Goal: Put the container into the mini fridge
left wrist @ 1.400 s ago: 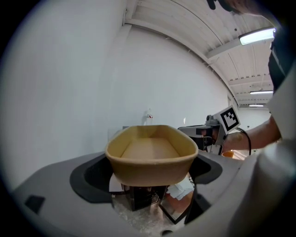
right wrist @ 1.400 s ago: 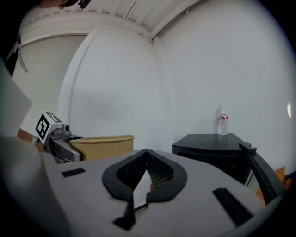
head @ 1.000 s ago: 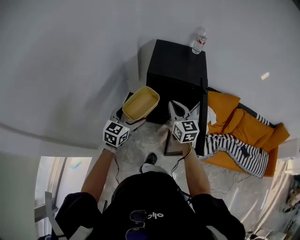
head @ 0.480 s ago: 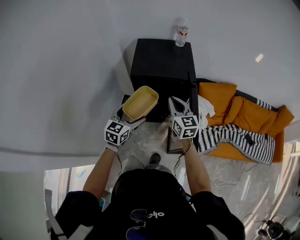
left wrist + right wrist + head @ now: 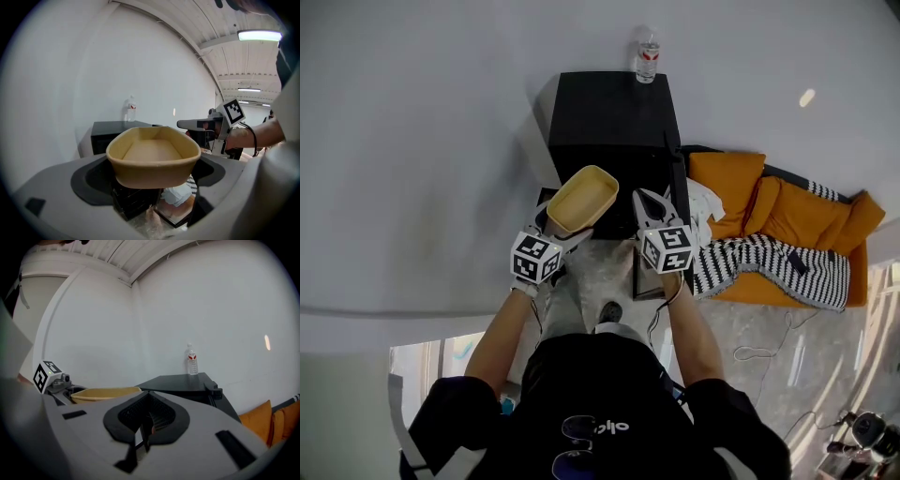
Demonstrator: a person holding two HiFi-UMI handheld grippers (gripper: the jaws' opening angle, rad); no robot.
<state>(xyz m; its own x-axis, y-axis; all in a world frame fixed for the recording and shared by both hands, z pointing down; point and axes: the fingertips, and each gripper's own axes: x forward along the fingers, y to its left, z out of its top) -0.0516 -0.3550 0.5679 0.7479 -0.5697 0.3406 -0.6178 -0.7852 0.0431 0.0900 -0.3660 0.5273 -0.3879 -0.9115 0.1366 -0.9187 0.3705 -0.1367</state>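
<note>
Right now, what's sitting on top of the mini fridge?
A water bottle stands at the back edge of the mini fridge, near the wall; the rest of its black top is bare. The held container covers part of the fridge's front from the head view.

I'm looking at a tan-yellow container [image 5: 580, 199] showing against the black mini fridge [image 5: 609, 112] and white wall [image 5: 431, 112]. A bottle [image 5: 647, 53] is wearing a red label, orange cushions [image 5: 727, 183] are glowing, and a blanket [image 5: 769, 267] is showing black-and-white stripes.
</note>
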